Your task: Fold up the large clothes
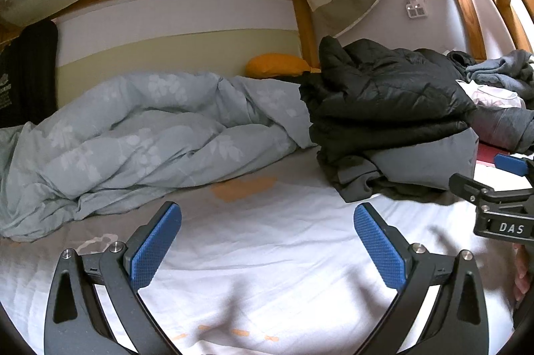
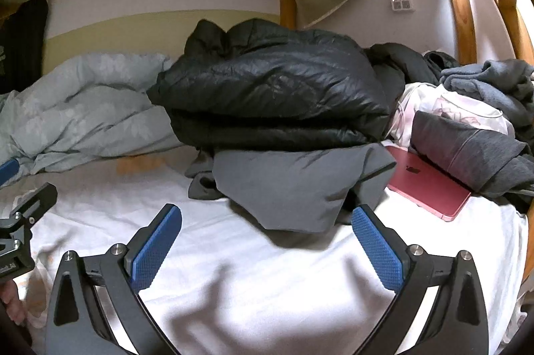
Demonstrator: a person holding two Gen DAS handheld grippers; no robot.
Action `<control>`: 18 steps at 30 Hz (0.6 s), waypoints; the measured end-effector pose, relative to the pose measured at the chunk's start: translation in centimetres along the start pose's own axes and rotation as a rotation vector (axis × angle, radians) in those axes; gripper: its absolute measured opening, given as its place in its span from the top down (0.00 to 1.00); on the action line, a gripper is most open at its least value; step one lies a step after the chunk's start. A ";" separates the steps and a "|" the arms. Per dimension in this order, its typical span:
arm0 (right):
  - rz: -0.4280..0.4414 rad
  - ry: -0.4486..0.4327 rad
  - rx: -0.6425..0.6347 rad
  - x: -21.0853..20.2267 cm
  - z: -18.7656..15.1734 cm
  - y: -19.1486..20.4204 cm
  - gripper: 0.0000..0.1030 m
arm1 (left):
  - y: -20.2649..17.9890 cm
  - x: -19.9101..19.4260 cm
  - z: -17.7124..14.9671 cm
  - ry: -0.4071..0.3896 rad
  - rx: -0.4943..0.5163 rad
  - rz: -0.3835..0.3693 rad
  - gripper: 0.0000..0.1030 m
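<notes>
My left tool (image 1: 267,249) and my right tool (image 2: 267,249) both hang with fingers spread wide and nothing between them, above the white sheet (image 2: 253,281) of the bed. Just past my right tool lies a folded grey garment (image 2: 293,184) with a black puffer jacket (image 2: 277,87) stacked on it. A red tablet (image 2: 430,184) lies beside them; a crumpled blue duvet (image 1: 133,134) sits left.

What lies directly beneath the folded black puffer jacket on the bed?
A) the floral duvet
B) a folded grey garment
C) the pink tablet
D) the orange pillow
B: the black puffer jacket sits stacked on a folded grey garment, while the pink tablet lies beside the stack on the white sheet.
</notes>
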State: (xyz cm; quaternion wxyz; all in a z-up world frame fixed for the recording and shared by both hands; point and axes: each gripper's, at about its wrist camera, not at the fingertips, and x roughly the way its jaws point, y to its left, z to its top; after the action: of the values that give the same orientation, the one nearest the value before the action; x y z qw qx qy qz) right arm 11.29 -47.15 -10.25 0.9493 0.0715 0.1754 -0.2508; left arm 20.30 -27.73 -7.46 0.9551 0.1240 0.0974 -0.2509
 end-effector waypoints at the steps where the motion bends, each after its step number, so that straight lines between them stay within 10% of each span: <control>1: -0.001 0.009 -0.002 0.2 0.0 0.1 0.00 | 0.0 0.0 0.0 0.000 -0.002 -0.001 0.00; 18: -0.011 -0.004 -0.100 0.0 -0.1 2.2 0.00 | 1.6 0.5 -0.3 0.042 -0.092 -0.017 0.00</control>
State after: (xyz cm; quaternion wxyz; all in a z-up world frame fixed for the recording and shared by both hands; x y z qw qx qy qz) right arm 12.33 -45.24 -10.25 0.9507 0.0224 0.1863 -0.2470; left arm 21.53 -26.56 -7.57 0.9554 0.0842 0.1298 -0.2517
